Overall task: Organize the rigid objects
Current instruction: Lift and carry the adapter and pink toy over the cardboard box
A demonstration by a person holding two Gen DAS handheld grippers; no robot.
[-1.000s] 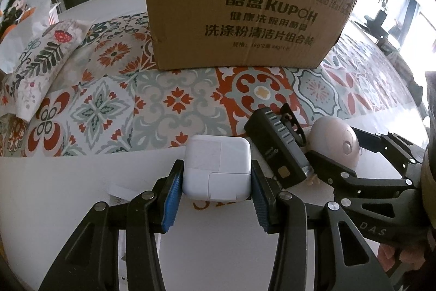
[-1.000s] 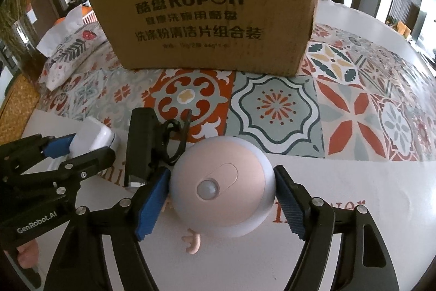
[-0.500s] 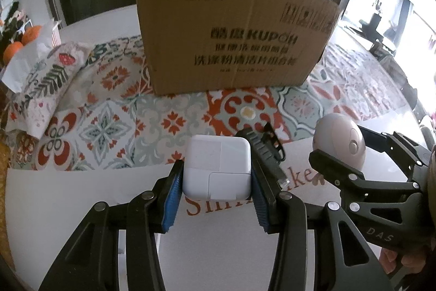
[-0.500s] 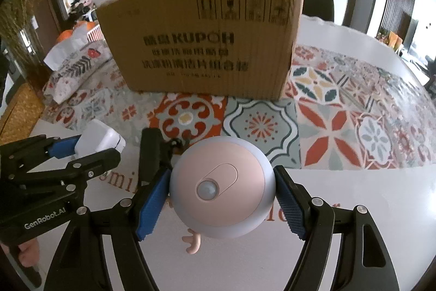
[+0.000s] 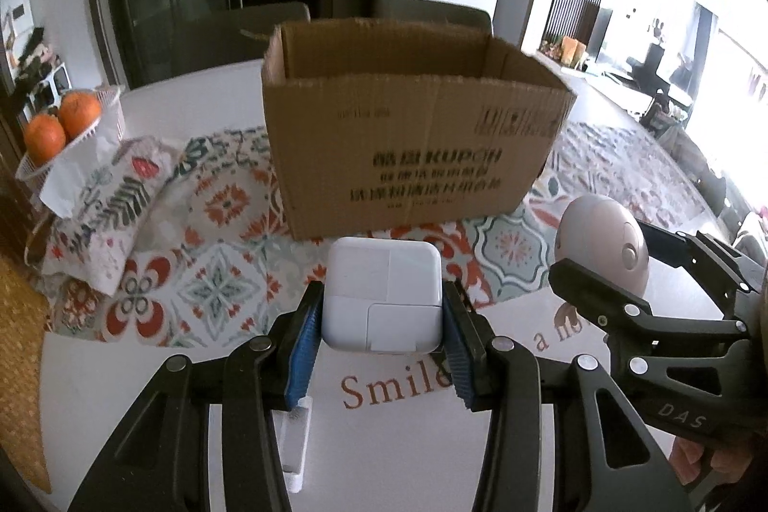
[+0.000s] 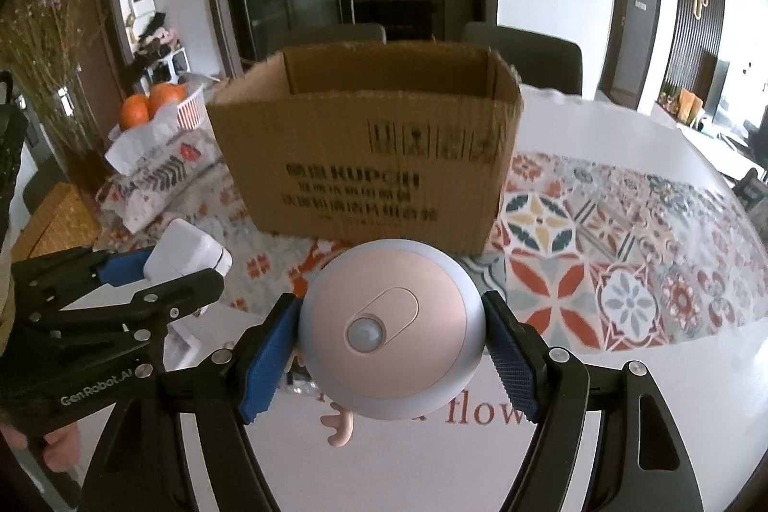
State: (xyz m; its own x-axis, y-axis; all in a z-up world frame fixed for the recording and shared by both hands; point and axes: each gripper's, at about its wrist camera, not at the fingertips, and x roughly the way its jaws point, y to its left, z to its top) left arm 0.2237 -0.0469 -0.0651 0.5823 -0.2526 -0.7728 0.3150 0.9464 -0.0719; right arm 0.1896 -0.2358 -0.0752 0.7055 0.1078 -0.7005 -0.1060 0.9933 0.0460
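Between the blue pads of the left tongs sits a white square power adapter, clamped on its two sides and held up off the desk. Beside it, the right tongs grip a round pink-and-grey sensor light, their pads pressing on its left and right flanks; a small pink antler-shaped piece pokes out below it. Each pair of tongs shows in the other's view, side by side and apart, and a bit of a hand can be seen on the left handle.

Under both loads lies the white desk surface with reddish lettering printed on it. A small white slip-like item lies on the desk below the left tongs; what it is cannot be told. Farther out, a patterned tile-print cloth runs across the desk, and on it stands an open cardboard box with black print on its near wall, directly ahead of both tongs. Toward the desk's far left corner rests a floral-print pouch, and past it a white basket holding oranges. Dried flower stems rise at the left edge of the right wrist view.
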